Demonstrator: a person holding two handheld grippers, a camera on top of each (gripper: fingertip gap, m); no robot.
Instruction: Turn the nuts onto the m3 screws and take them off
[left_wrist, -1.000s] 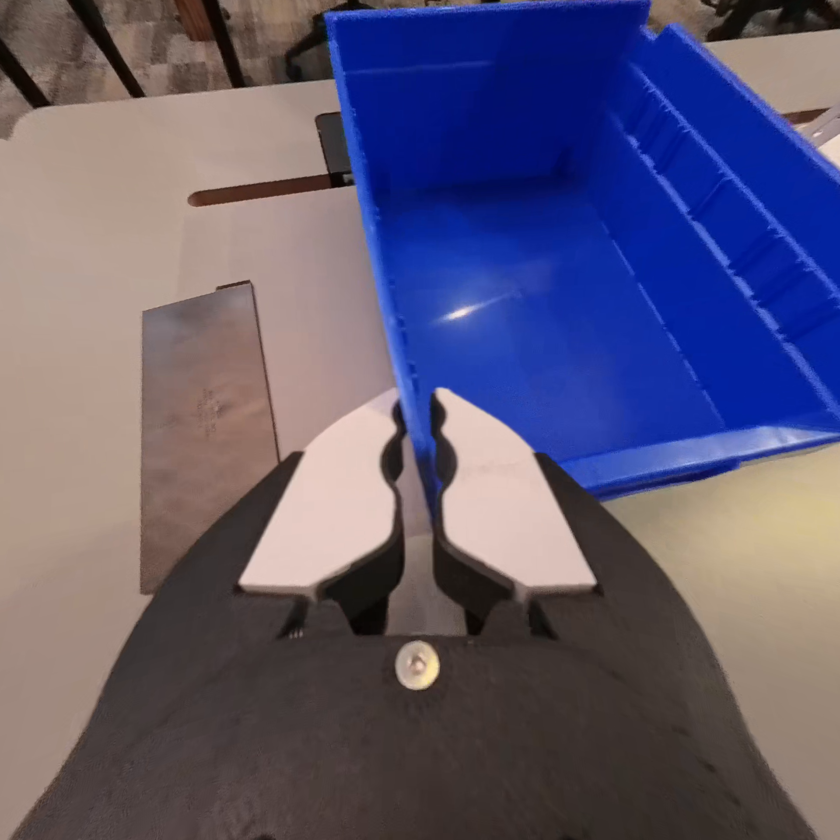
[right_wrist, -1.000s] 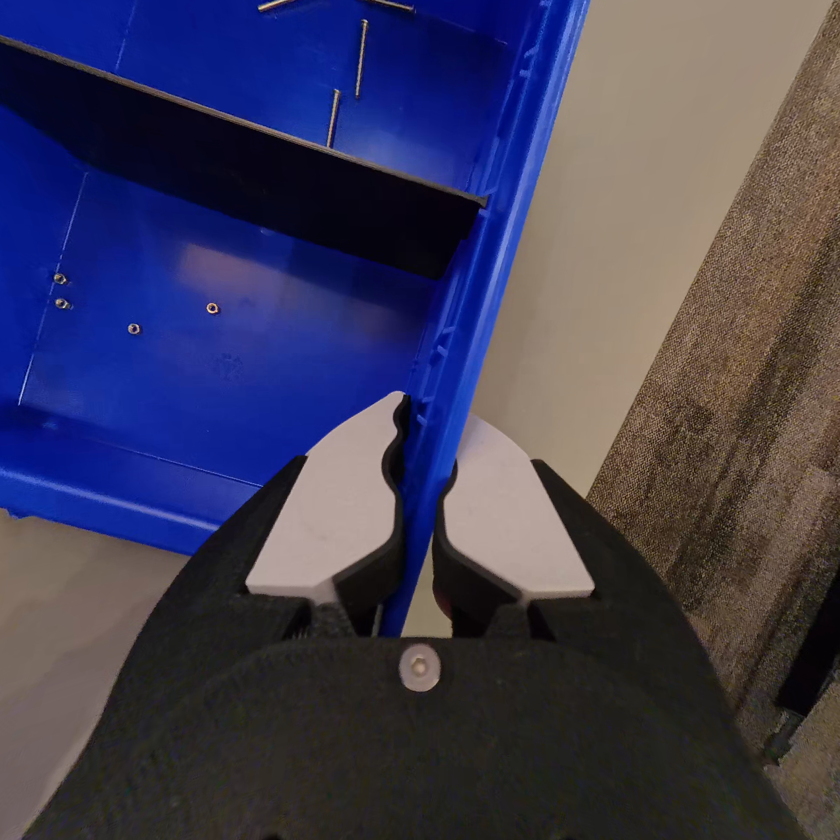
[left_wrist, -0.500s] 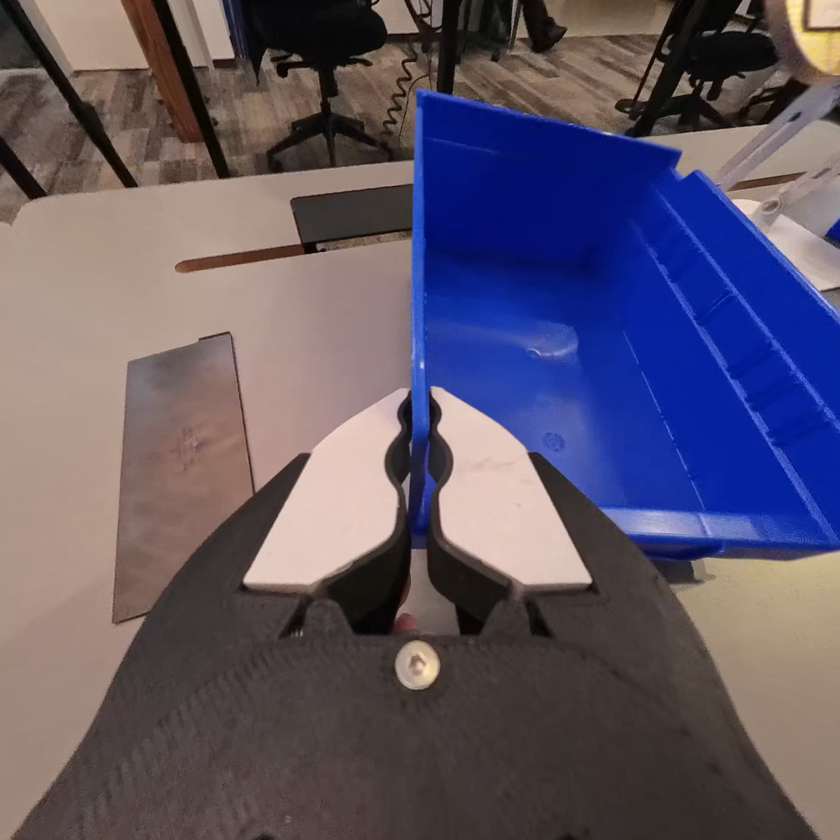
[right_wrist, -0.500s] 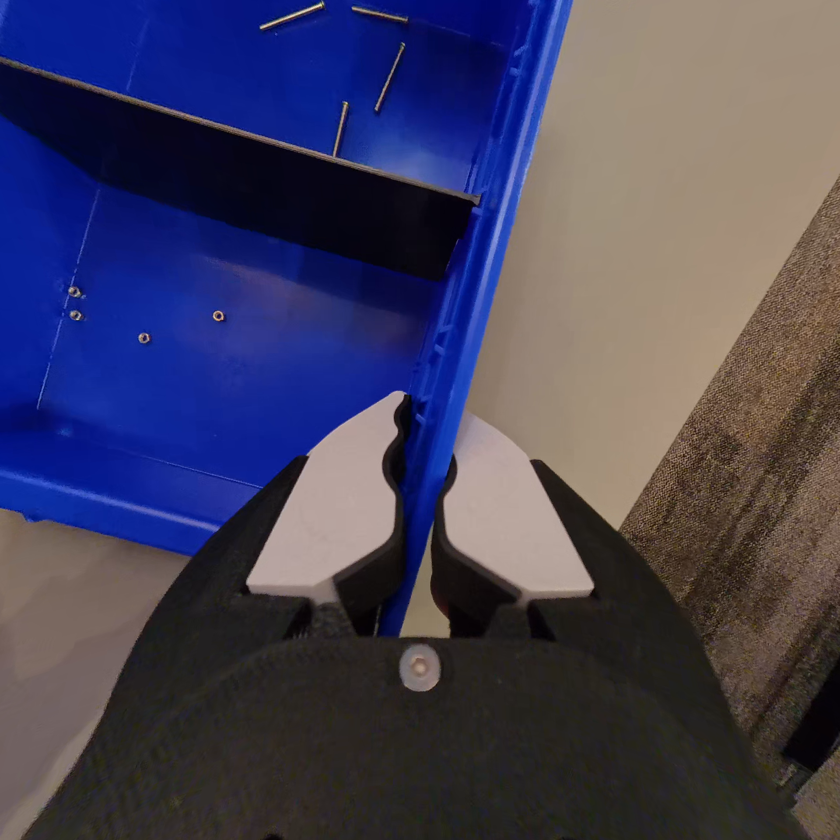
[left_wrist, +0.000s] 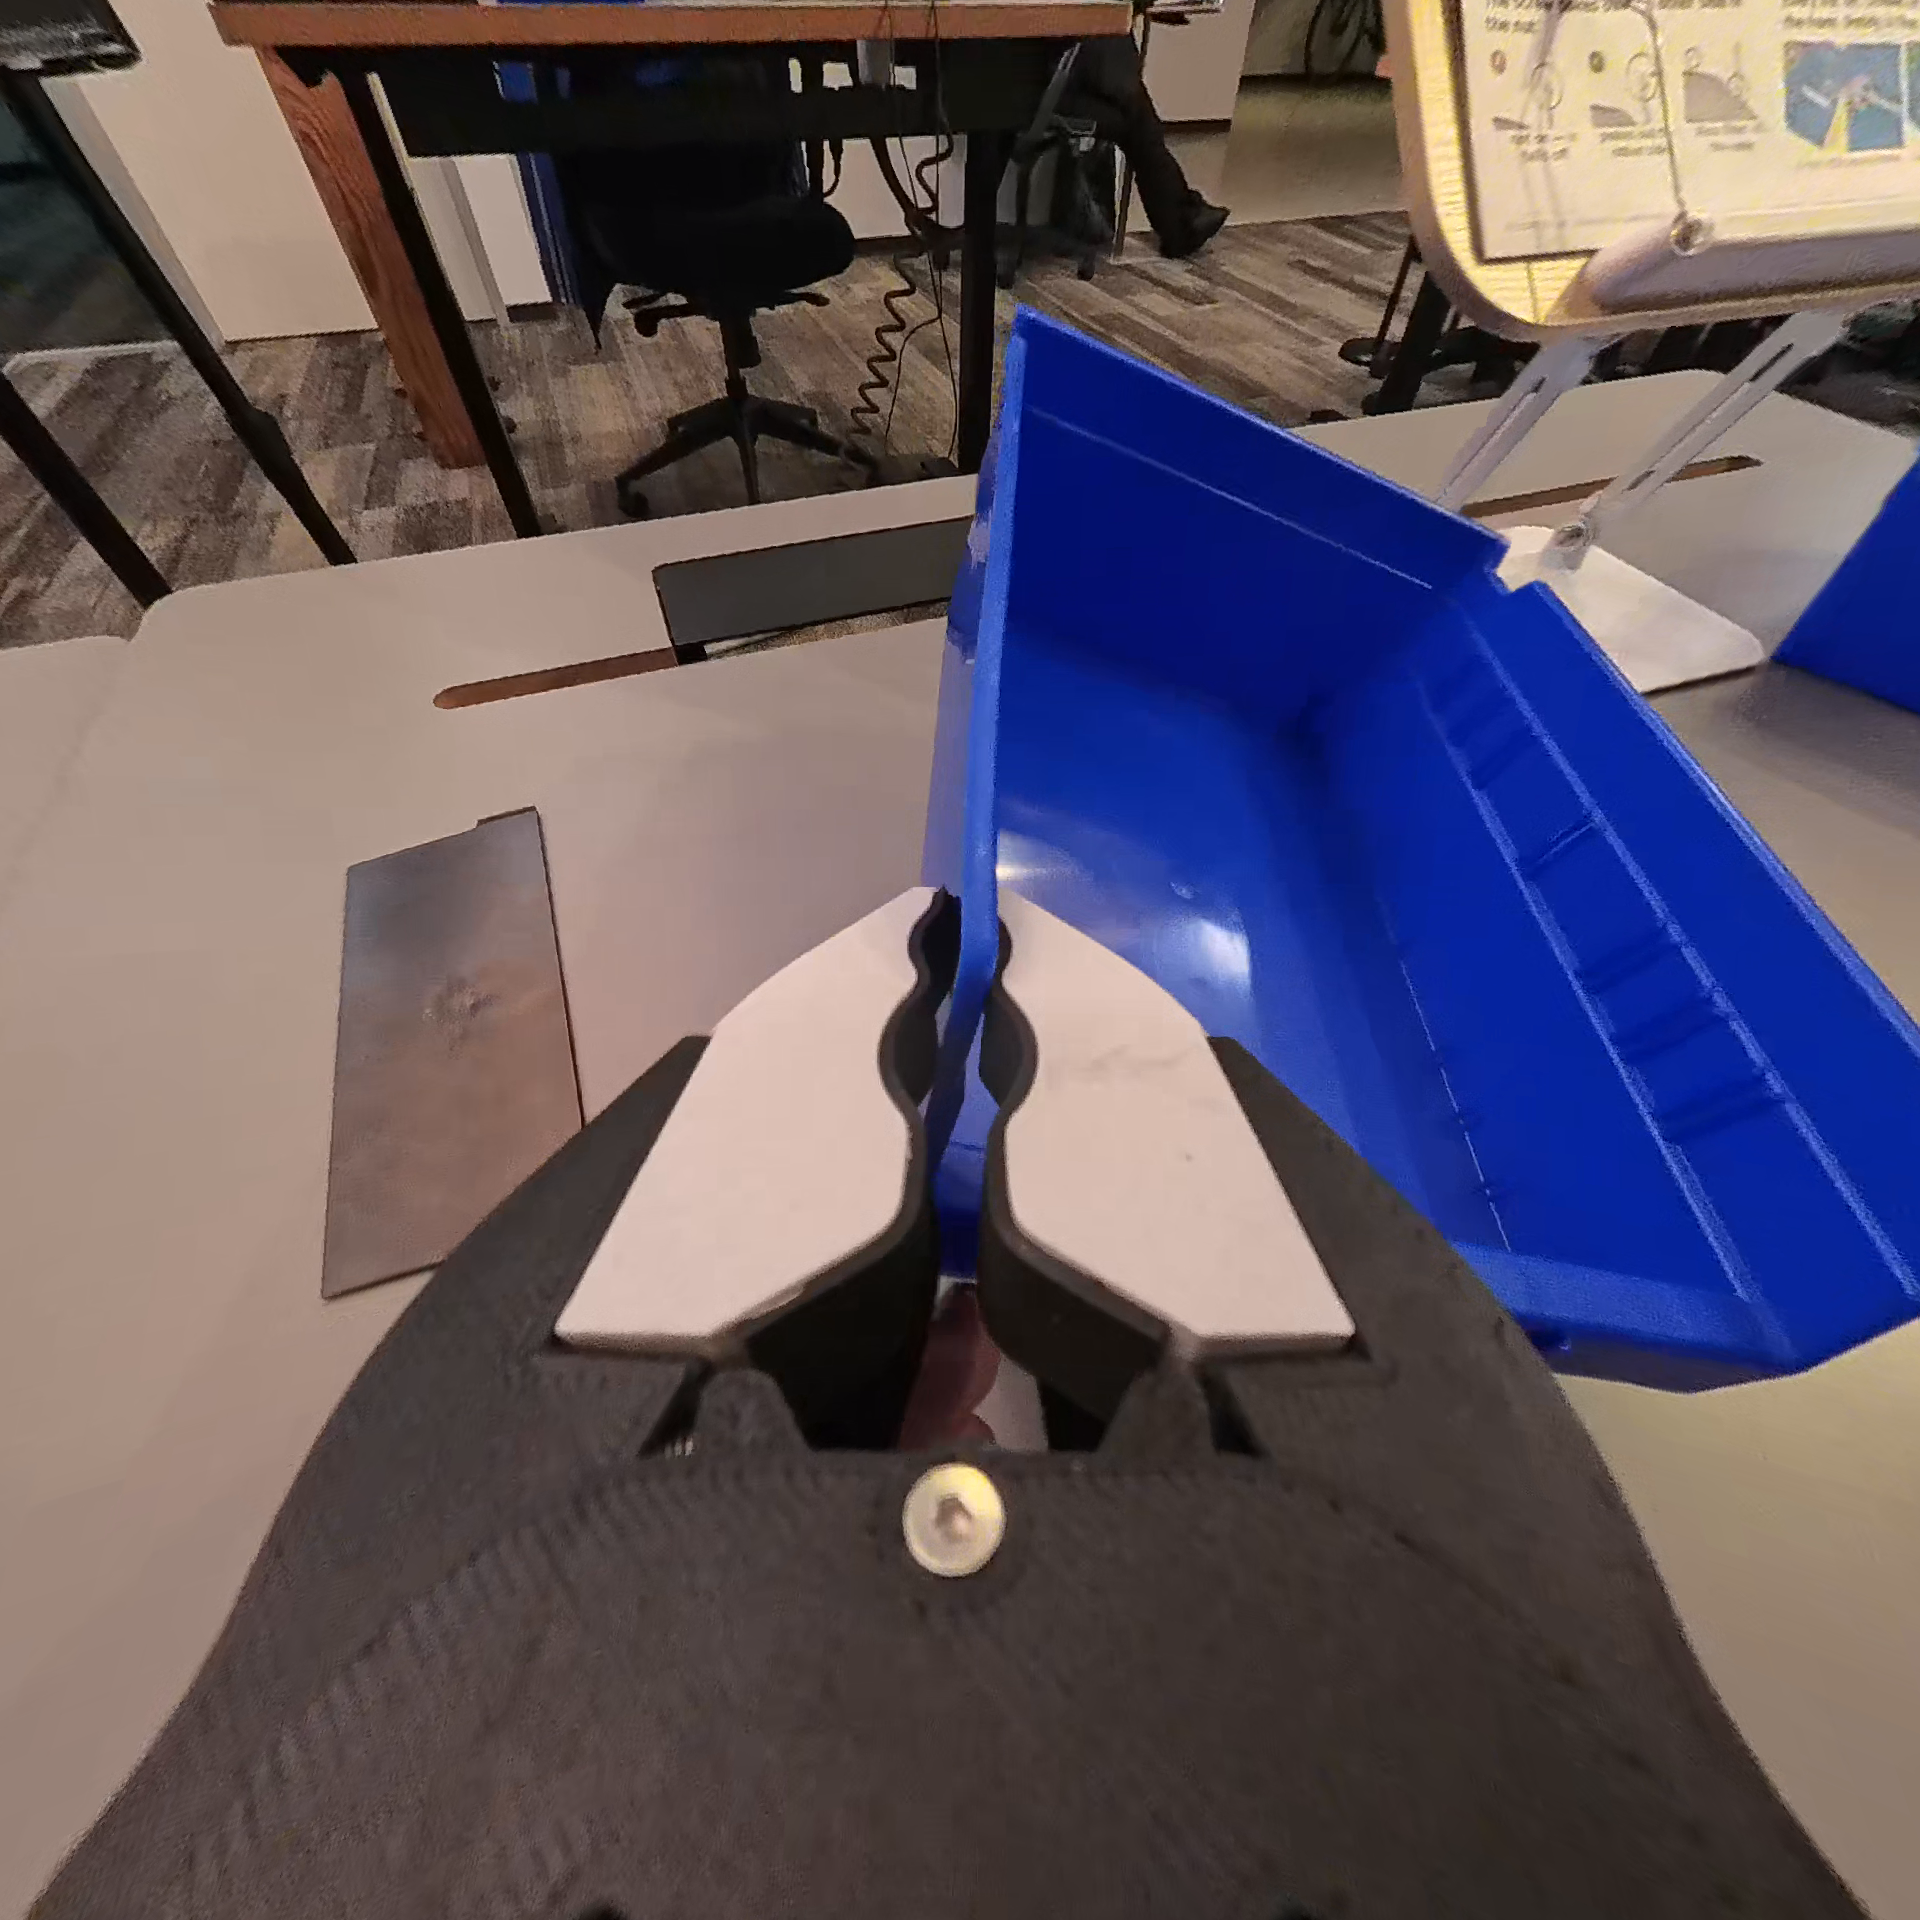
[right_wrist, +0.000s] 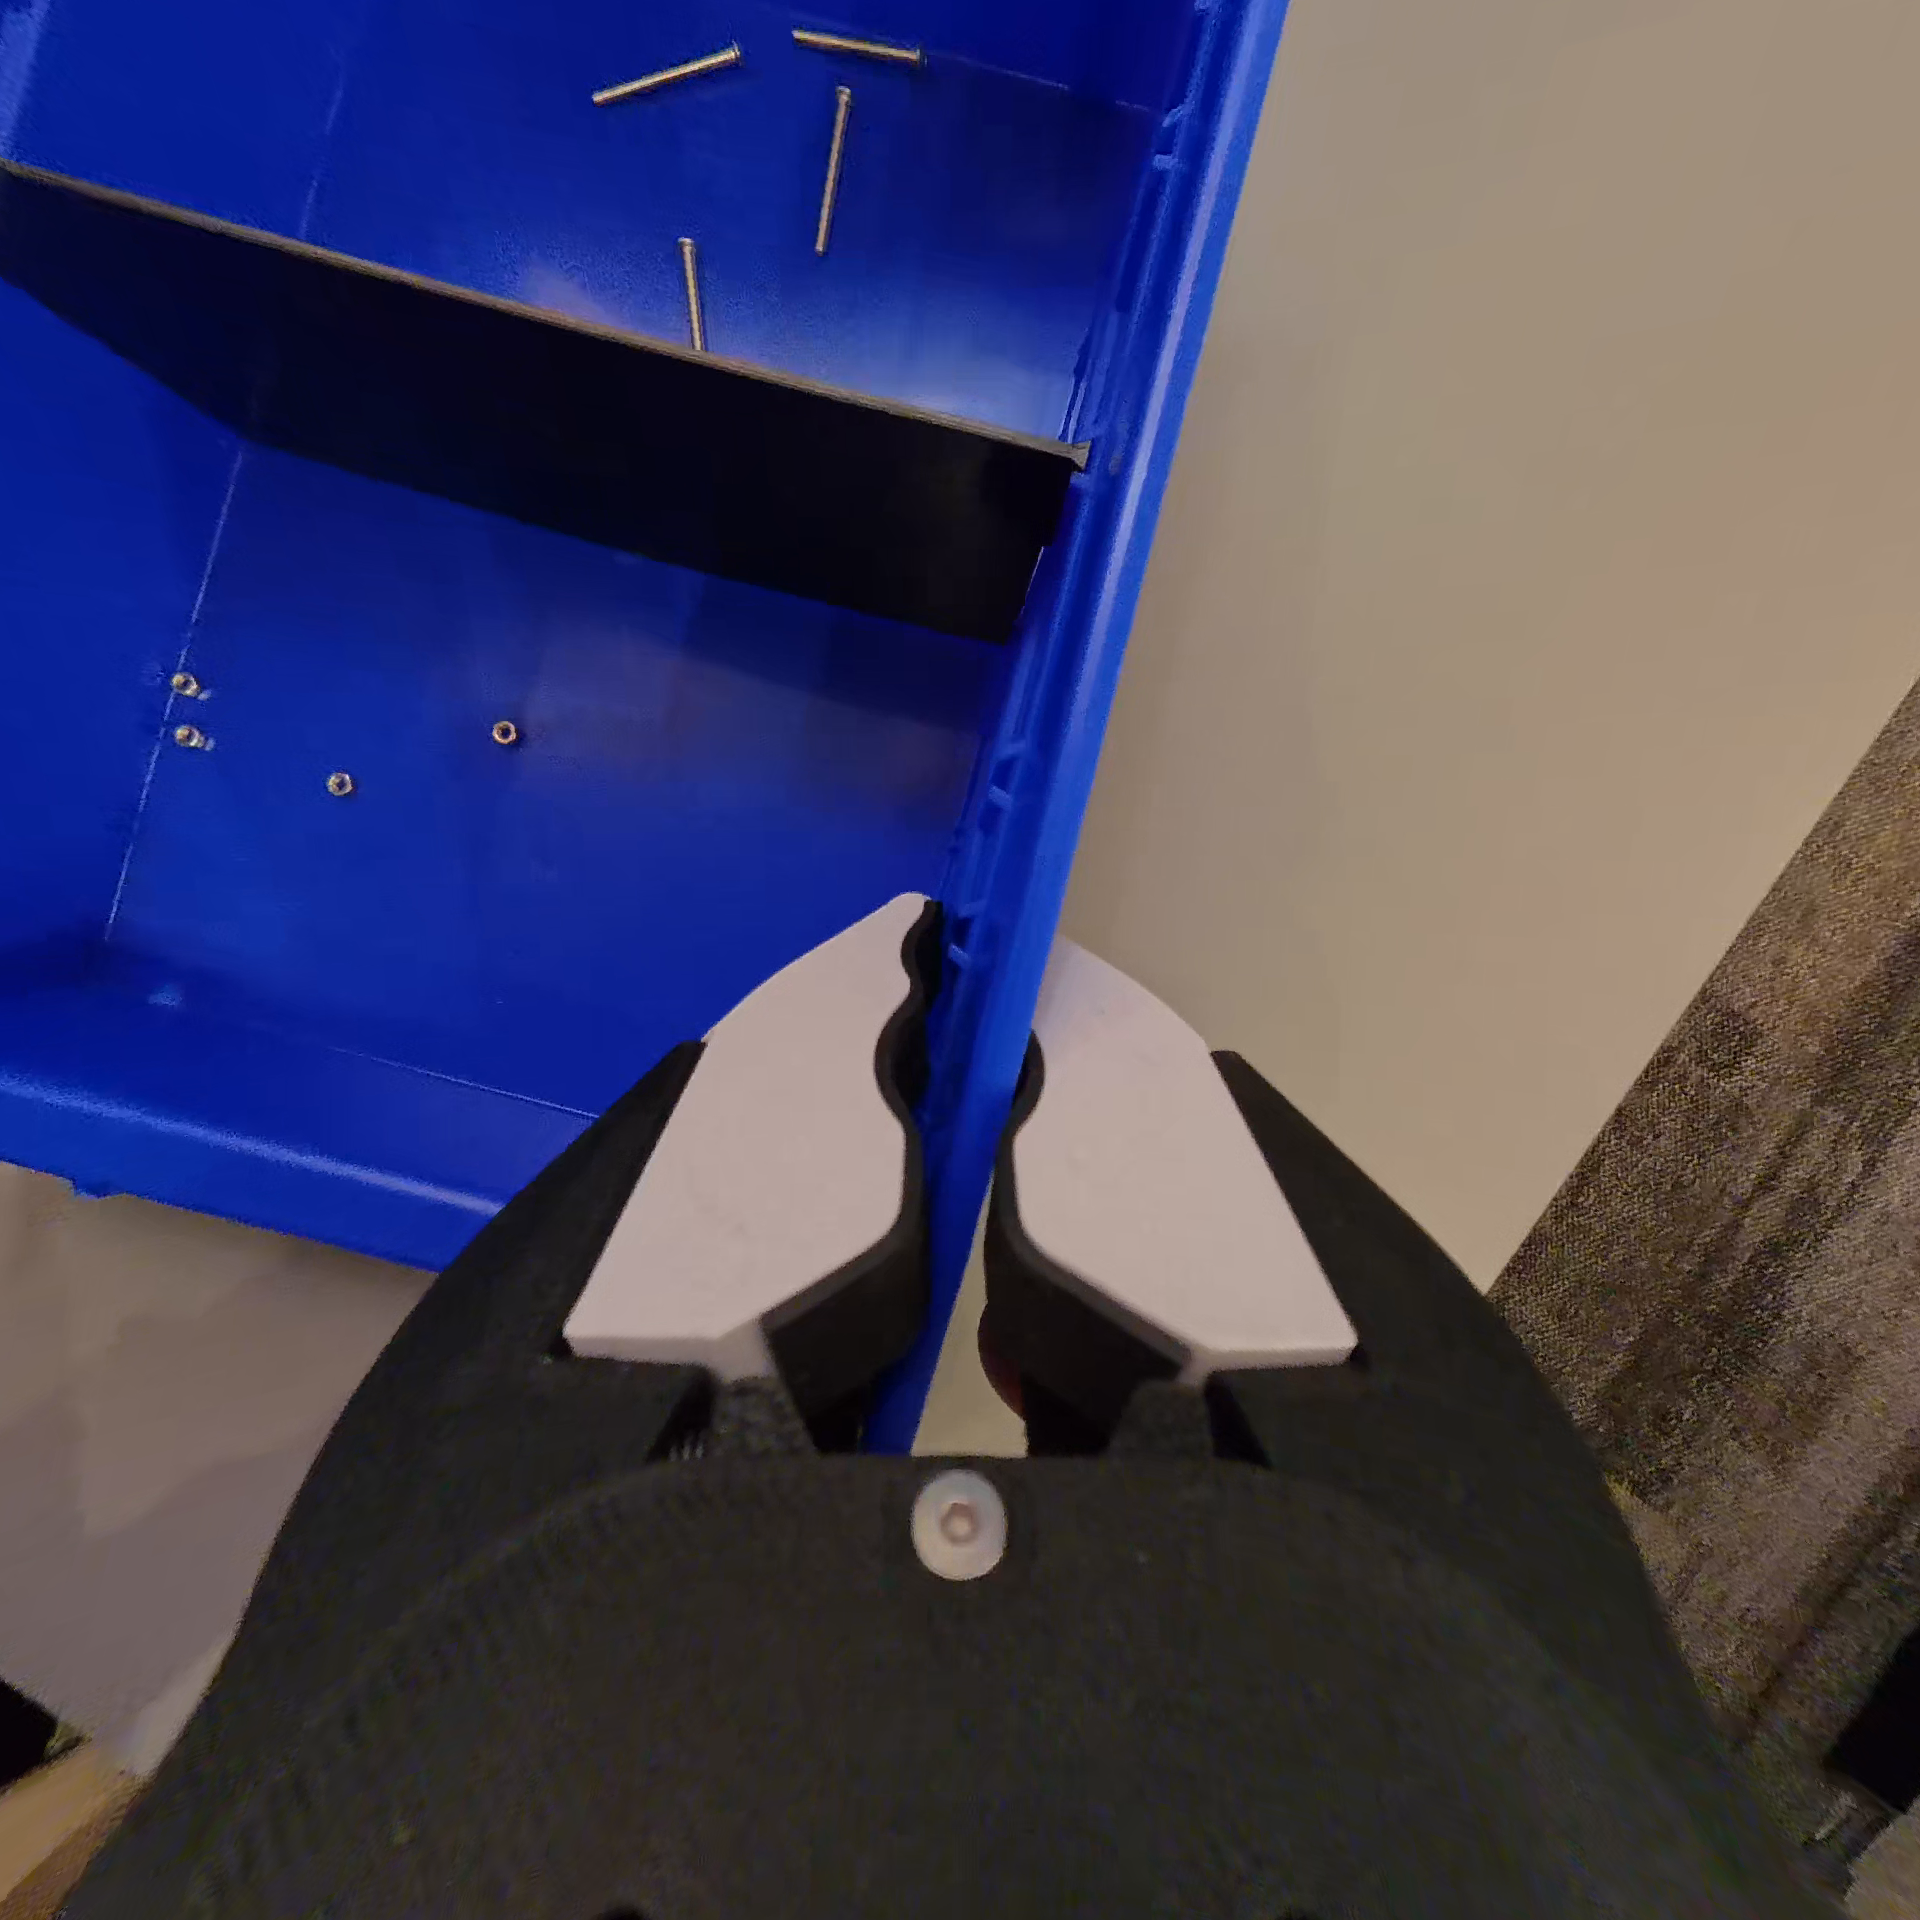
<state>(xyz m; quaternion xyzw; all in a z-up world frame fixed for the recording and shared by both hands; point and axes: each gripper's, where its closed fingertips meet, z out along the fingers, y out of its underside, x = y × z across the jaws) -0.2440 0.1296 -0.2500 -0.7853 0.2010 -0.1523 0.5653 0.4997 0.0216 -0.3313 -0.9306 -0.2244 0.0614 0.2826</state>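
My left gripper (left_wrist: 968, 940) is shut on the left wall of an empty blue bin (left_wrist: 1299, 935), which is tipped up off the table. My right gripper (right_wrist: 982, 935) is shut on the right wall of a second blue bin (right_wrist: 1049, 727). A black divider (right_wrist: 582, 478) splits that bin. Several long m3 screws (right_wrist: 831, 171) lie loose in the far compartment. Several small nuts (right_wrist: 504, 734) lie in the near compartment, to the left of my fingers.
A flat metal plate (left_wrist: 447, 1049) lies on the grey table (left_wrist: 208, 831) left of the empty bin. A tablet on a stand (left_wrist: 1662, 135) is at the far right, with another blue bin's corner (left_wrist: 1860, 613) beside it. Carpet floor (right_wrist: 1714, 1247) lies beyond the table's right edge. Across from one pair of fingers to the other is roughly 75 cm.
The left gripper has tilted upward with the empty bin, so the room behind comes into view. The right bin has shifted slightly and the screws have slid and turned in the far compartment.
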